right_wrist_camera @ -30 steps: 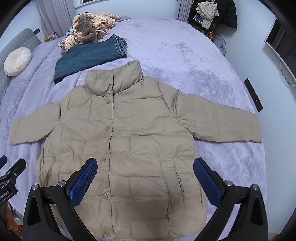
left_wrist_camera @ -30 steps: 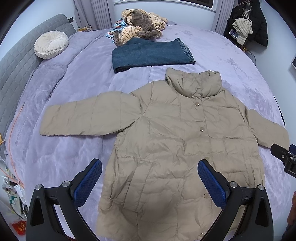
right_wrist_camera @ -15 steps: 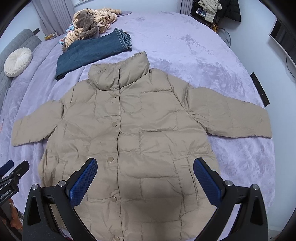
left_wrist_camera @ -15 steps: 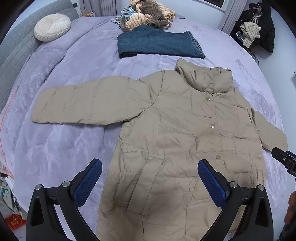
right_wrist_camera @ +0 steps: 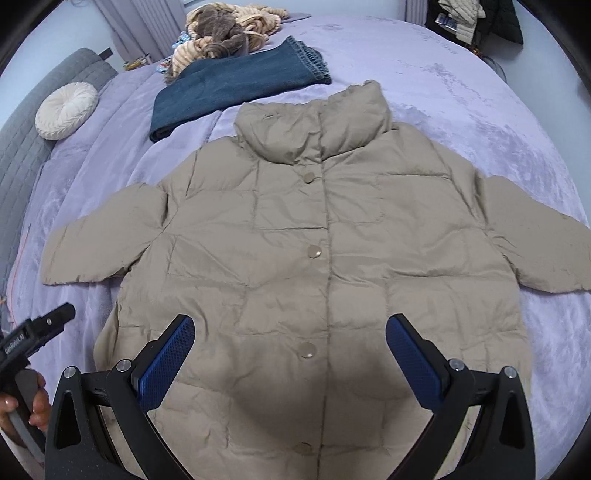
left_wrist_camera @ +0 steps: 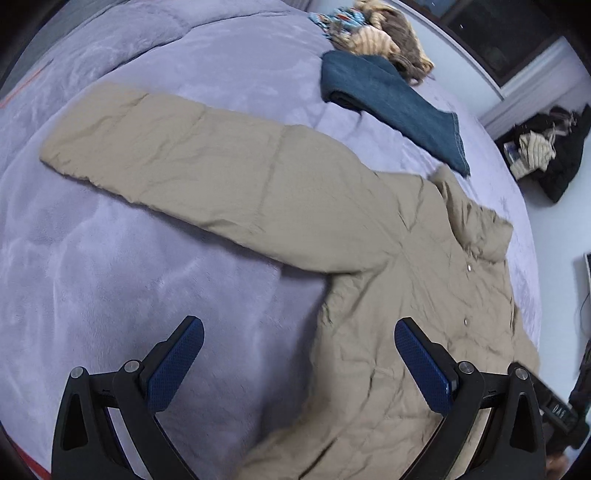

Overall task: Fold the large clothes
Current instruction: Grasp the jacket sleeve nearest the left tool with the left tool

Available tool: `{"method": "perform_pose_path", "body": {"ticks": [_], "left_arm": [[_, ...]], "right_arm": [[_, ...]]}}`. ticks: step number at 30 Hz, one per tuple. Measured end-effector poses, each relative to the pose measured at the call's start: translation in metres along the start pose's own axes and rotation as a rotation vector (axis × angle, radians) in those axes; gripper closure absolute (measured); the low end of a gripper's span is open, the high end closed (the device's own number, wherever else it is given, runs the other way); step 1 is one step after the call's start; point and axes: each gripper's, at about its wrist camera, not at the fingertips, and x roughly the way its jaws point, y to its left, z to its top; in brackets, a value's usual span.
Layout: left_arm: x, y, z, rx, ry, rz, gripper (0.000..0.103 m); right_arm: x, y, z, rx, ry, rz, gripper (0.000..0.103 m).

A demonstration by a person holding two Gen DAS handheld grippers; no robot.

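Note:
A beige puffer jacket [right_wrist_camera: 295, 236] lies flat and buttoned on the purple bed, collar at the far side, both sleeves spread out. In the left wrist view the jacket [left_wrist_camera: 388, 280] fills the right half, and its left sleeve [left_wrist_camera: 177, 162] stretches across the bedspread ahead. My left gripper [left_wrist_camera: 299, 354] is open and empty above the bed beside the jacket's left side, near the armpit. My right gripper [right_wrist_camera: 290, 350] is open and empty above the jacket's lower front, over the button line.
Folded blue jeans [right_wrist_camera: 236, 85] lie beyond the collar, with a heap of striped and brown clothes [right_wrist_camera: 225, 33] behind them. A round white cushion [right_wrist_camera: 66, 110] rests on the grey headboard at left. Dark clothes [left_wrist_camera: 546, 151] hang at the far right. The purple bedspread [left_wrist_camera: 110, 295] surrounds the jacket.
The left gripper has swung left and lower toward the jacket's left sleeve. The right gripper has moved closer over the jacket's front. Both stay open.

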Motion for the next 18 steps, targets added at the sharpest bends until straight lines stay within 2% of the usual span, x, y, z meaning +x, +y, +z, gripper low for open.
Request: {"method": "perform_pose_path", "body": {"ticks": [3,9,11,14,15,16,17,18], "left_arm": [[0.015,0.046,0.024,-0.112,-0.045,-0.048,0.000],[0.052,0.123,0.076,-0.287,-0.108,-0.080,0.000],[0.057,0.134,0.093,-0.313,-0.147,-0.067,0.000],[0.065,0.139,0.114,-0.314,-0.202,-0.004,0.000],[0.067,0.140,0.122,-0.311,-0.216,0.025,0.008],[0.070,0.140,0.127,-0.307,-0.224,0.057,0.031],[0.075,0.139,0.134,-0.293,-0.228,0.080,0.047],[0.077,0.139,0.137,-0.279,-0.221,0.069,0.076]], "right_arm": [[0.028,0.021,0.001,-0.029,0.056,0.002,0.000],[0.065,0.053,0.003,-0.043,0.087,0.097,0.000],[0.073,0.063,0.006,-0.055,0.090,0.119,0.000],[0.083,0.082,0.015,-0.068,0.078,0.156,0.000],[0.086,0.089,0.019,-0.069,0.071,0.171,0.000],[0.088,0.095,0.023,-0.065,0.067,0.189,0.000],[0.091,0.101,0.027,-0.058,0.064,0.213,0.000],[0.093,0.106,0.032,-0.044,0.060,0.245,0.000]]}}
